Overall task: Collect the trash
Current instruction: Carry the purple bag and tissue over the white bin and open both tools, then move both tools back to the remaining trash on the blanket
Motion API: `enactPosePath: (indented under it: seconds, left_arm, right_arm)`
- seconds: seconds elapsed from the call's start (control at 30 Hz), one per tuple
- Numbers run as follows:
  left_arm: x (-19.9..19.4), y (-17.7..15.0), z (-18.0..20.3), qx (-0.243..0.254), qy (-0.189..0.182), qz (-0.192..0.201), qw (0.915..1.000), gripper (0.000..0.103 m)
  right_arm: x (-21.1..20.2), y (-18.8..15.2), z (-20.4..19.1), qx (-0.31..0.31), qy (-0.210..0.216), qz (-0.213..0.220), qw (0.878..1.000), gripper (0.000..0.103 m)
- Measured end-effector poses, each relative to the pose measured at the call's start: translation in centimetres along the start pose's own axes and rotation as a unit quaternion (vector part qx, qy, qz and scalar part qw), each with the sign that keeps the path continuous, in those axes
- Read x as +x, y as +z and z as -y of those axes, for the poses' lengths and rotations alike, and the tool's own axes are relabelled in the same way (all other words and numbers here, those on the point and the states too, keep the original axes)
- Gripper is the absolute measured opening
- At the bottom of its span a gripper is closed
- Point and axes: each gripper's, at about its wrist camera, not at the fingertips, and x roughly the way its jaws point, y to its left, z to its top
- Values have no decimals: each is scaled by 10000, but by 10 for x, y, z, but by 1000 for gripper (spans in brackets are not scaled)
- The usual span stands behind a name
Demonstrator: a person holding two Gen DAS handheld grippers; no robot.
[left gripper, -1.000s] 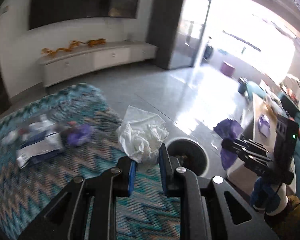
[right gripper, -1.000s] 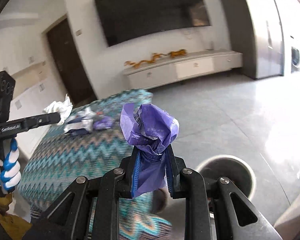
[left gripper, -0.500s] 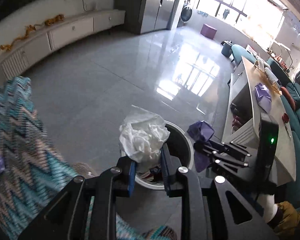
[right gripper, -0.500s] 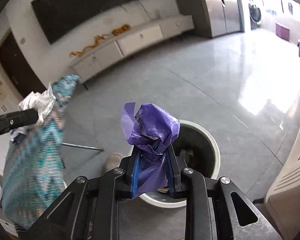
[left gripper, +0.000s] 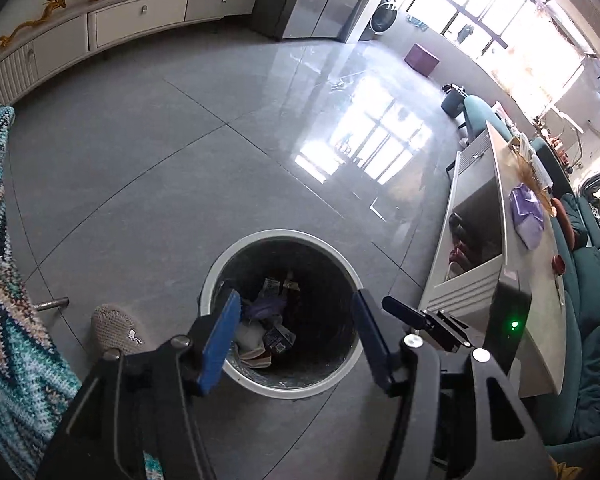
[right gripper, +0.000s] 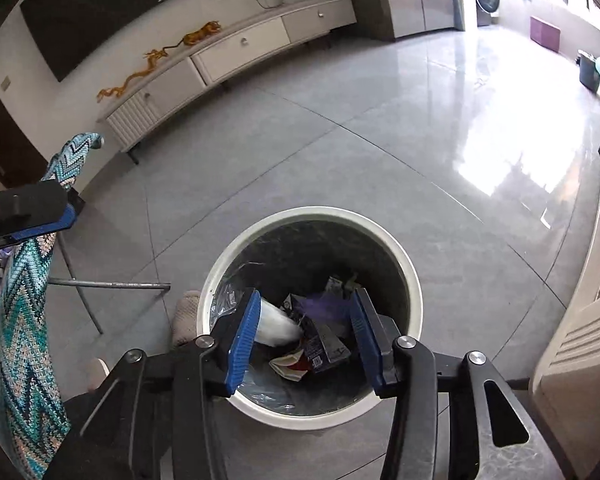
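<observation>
Two black handheld grippers: left gripper and right gripper each carry blue finger pads and silver screws.

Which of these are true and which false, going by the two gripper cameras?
1. Both grippers are above the trash bin. True: the left gripper and the right gripper each look down into it.
2. The right gripper is clamped on a purple wrapper. False: nothing is between its jaws, which have just been opening; a purple wrapper lies in the bin.
3. The left gripper holds a white tissue. False: nothing is between its jaws, which have just been opening.
4. The bin is empty. False: it holds cartons and wrappers.
5. A slipper lies on the floor beside the bin. True.
</observation>
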Motion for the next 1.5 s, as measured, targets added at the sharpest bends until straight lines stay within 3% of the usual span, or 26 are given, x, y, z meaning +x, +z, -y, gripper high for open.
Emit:
enactPosePath:
  seconds: [0.17, 0.33, 0.7, 0.87, 1.07, 1.13, 1.2, 1.5]
  left_arm:
    - [-30, -14, -7, 100, 375, 346, 9987, 57]
    - [-74, -31, -24, -108, 740, 860, 9935, 57]
    - [-160, -72, -47, -273, 1652, 1783, 9696, 57]
    - [-194, -89, -50, -228, 2000, 2114, 9564, 57]
    - [-228, -110, -63, -208, 2292, 2329, 9449, 57]
    - [-238, -117, -66, -210, 2377, 2361, 9420, 61]
    - [-247, -125, -71, -243, 2476, 2352, 9395, 71]
    - [-295, -169, -119, -697, 2703, 2528, 9264, 73]
  right_arm:
    - [-18, -3, -14, -69, 35, 170, 9998, 51]
    - [-43, -5, -42, -338, 173, 399, 9985, 56]
    - [-103, -17, -116, -1135, 307, 846, 9895, 68]
    - [-134, -17, -144, -1448, 310, 1182, 9819, 78]
    - [-163, -20, -177, -1727, 378, 1545, 9721, 89]
    - [-170, -22, -189, -1826, 395, 1608, 9692, 89]
    - [-177, -25, -201, -1904, 447, 1684, 9661, 90]
    - [-206, -30, -247, -2261, 595, 1909, 9534, 93]
